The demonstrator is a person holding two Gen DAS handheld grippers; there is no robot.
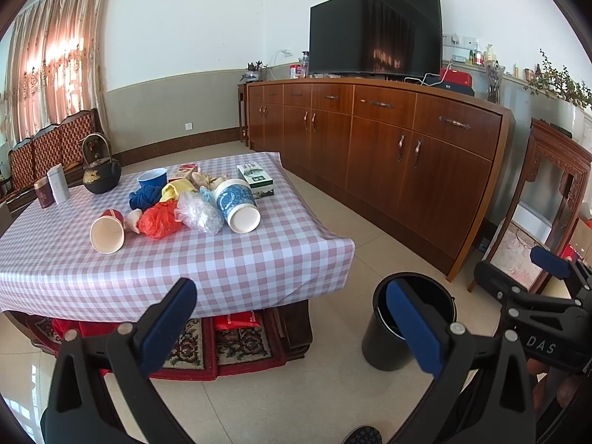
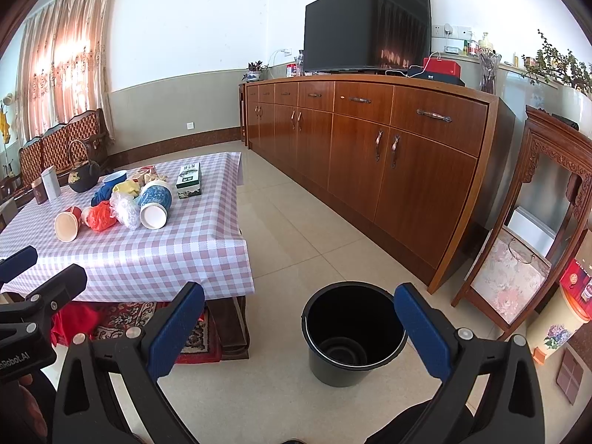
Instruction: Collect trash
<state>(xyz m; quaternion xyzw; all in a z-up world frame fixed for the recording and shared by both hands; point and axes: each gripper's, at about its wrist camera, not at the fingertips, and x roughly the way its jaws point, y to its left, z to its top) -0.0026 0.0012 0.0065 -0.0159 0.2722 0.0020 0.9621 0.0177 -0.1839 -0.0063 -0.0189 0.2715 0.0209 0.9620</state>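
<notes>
A heap of trash lies on the checked table (image 1: 222, 262): a blue-patterned paper cup (image 1: 236, 201) on its side, a clear plastic bag (image 1: 199, 212), a red plastic bag (image 1: 161, 219), a red paper cup (image 1: 108, 231), yellow and blue wads. The heap shows again in the right wrist view, with the blue cup (image 2: 155, 203) and red bag (image 2: 100, 216). A black bucket (image 2: 353, 333) stands empty on the floor right of the table (image 2: 166, 255); it also shows in the left wrist view (image 1: 399, 336). My left gripper (image 1: 292, 318) is open and empty, short of the table's near edge. My right gripper (image 2: 299, 322) is open and empty above the floor by the bucket.
A black teapot (image 1: 100, 174), two tins (image 1: 55, 185), a blue bowl (image 1: 152, 177) and a green box (image 1: 255, 177) stand on the table. A long wooden sideboard (image 1: 388, 148) with a TV (image 1: 373, 26) lines the wall. A carved stand (image 2: 536, 229) is right of the bucket.
</notes>
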